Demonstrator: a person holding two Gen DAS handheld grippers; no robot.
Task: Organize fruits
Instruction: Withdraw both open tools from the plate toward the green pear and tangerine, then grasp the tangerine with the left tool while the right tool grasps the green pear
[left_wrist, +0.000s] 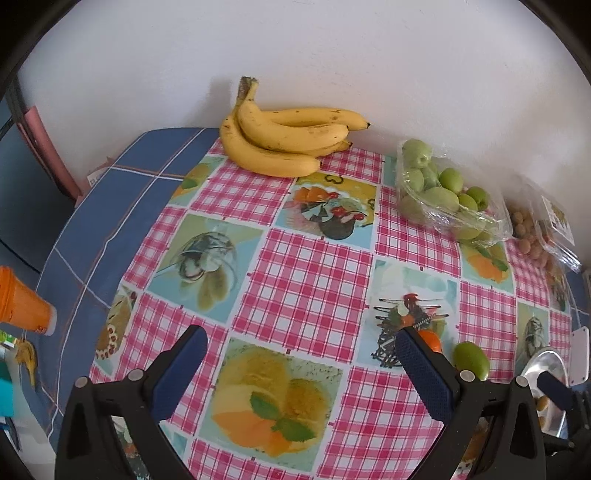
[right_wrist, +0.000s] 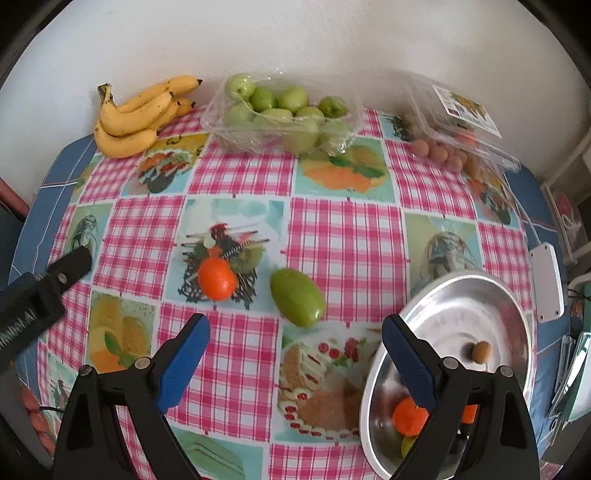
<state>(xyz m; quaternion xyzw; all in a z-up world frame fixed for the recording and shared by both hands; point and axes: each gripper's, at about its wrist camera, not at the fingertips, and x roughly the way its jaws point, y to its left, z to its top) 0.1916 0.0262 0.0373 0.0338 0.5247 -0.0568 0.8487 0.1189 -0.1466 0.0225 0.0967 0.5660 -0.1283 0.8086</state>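
- The left gripper hangs over the patterned tablecloth with its blue-padded jaws spread wide and nothing between them.
- The right gripper is likewise spread apart and empty, just in front of the loose fruit.
- A single orange fruit sits on the cloth, and a loose green fruit lies just beside it on the right; the two are apart, not touching.
- A metal bowl stands near the right edge of the table. In it lie a small brown fruit, an orange one and a bit of something green, partly hidden behind the gripper's finger.
- A bunch of bananas rests at the back against the white wall.
- To the right of the bananas is a clear plastic tray of green fruits, wrapped in film.
- Further right is a clear box of small brown fruits with its lid open; the lid carries a printed label, but the writing is too small to read.
- An orange cone-shaped thing shows at the far left edge, off the patterned cloth.
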